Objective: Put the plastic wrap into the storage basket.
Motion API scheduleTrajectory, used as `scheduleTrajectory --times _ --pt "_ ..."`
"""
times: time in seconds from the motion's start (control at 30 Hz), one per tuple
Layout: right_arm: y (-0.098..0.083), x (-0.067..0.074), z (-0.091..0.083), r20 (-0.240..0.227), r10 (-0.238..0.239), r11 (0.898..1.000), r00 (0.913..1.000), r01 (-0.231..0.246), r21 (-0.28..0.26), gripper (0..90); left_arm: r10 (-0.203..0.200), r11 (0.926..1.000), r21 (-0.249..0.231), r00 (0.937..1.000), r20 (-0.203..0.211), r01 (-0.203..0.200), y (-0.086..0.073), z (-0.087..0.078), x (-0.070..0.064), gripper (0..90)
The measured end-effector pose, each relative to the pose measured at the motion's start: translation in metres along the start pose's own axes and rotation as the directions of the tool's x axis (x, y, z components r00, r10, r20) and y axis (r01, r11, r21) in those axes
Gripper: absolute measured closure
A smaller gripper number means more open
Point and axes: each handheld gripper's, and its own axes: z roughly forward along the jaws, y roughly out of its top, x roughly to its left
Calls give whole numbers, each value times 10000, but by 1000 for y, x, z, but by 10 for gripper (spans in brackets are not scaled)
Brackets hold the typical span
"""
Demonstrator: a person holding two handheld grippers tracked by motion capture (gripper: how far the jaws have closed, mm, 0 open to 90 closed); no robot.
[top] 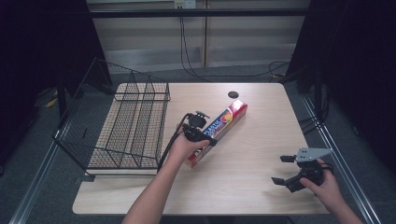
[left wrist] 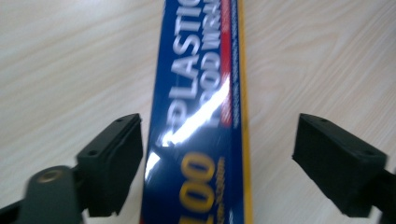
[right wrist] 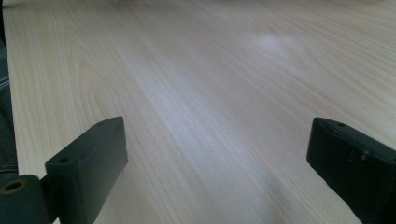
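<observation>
One plastic wrap box (top: 218,132) lies flat on the wooden table (top: 252,182), long and narrow, angled diagonally. Its far end is red and points toward the small black round spot (top: 233,94) on the table; its near end is under the person's left hand. Readable print in the left gripper view: "PLASTIC", "FOOD WRAP" partly cut off, and a yellow "100" on a blue face with a red strip and a yellow edge. In the high view the lettering reads "PLASTIC", the rest too small.

Left gripper (left wrist: 217,154): jaws spread apart, the box running between them. The left pad sits just beside the box edge, with a clear gap at the right pad. Nothing is gripped.

Right gripper (top: 286,169): jaws wide apart over bare table, holding nothing, well to the right of the box and nearer the front edge.

One black wire basket (top: 126,126) stands just left of the box, at the table's left side, with a wire panel tilting outward off the edge.

Counts: one box, one basket, two grippers.
</observation>
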Motion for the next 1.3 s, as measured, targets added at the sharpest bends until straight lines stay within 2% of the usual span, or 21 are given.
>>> scheduleTrajectory --times 0.13,0.23,0.3,0.33,0.43,0.47,0.5,0.53,0.57,0.6,0.67,0.7,0.77,0.8,0.83,1.0,1.03,1.1,1.17,1.23,1.3 --pt "0 0 0 42 20 10000 10000 -20 -12 47 -35 10000 65 9994 358 33 18 15 -1 89" --pt "0 0 -1 14 29 10000 10000 -29 -40 47 -150 9998 170 9993 356 144 24 24 2 62" --pt "0 0 -1 25 15 10000 10000 -14 -50 47 -179 9992 365 9996 219 171 29 30 5 46" --pt "0 0 -1 46 10 10000 10000 -9 -30 47 -390 9987 327 9992 -6 390 31 37 8 39" --pt "0 0 -2 30 -46 10000 10000 46 -57 49 -434 9973 593 9991 -34 435 34 44 16 46" --pt "0 0 -3 76 -23 10000 10000 23 -74 49 -611 9968 504 9980 -141 618 35 46 16 61" --pt "0 0 -3 76 -23 10000 10000 23 -74 49 -611 9968 504 9980 -141 618 35 46 16 71" --pt "0 0 -3 57 -5 9999 10000 6 -113 49 -290 9975 645 9994 -174 301 36 47 20 71" --pt "0 -1 -3 53 6 9999 10000 -6 -121 49 -422 9981 443 9990 -167 429 37 48 20 83" --pt "0 -1 -4 101 -4 9999 9999 5 -128 49 -314 9984 471 9992 -247 325 38 48 21 101" --pt "0 -1 -4 107 -3 9999 9999 4 -116 49 -426 9984 363 9991 -78 429 40 49 19 132" --pt "0 -2 -4 101 -4 9999 9999 5 -117 48 -226 9986 467 9997 -51 228 42 50 18 141" --pt "0 -2 -4 131 -5 9999 9999 7 -127 49 -226 9986 475 9997 9 225 43 52 16 154" --pt "0 -2 -4 109 5 9999 9999 -4 -131 49 -358 9982 484 9994 31 356 44 55 14 163" --pt "0 -2 -4 102 2 9999 9999 -1 -135 49 -218 9979 602 9997 -55 221 44 56 14 166" --pt "0 -1 -4 97 -6 9999 10000 7 -129 49 -243 9971 719 9997 -63 247 47 60 12 240" --pt "0 -1 -4 118 -8 9999 9999 10 -124 49 -165 9960 878 9998 -119 175 47 60 11 270" --pt "0 -2 -4 105 -1 9999 9999 2 -126 49 -73 9964 846 9998 -159 86 47 62 11 338" --pt "0 -1 -4 103 2 9999 9999 -1 -125 49 48 9958 918 9999 -150 -34 48 62 11 362" --pt "-1 -1 -4 100 -15 9999 9999 16 -103 49 440 9946 949 9986 -290 -411 49 61 8 375" --pt "0 -1 -3 79 -21 10000 10000 22 -75 50 641 9921 1110 9969 -463 -586 52 59 5 403"
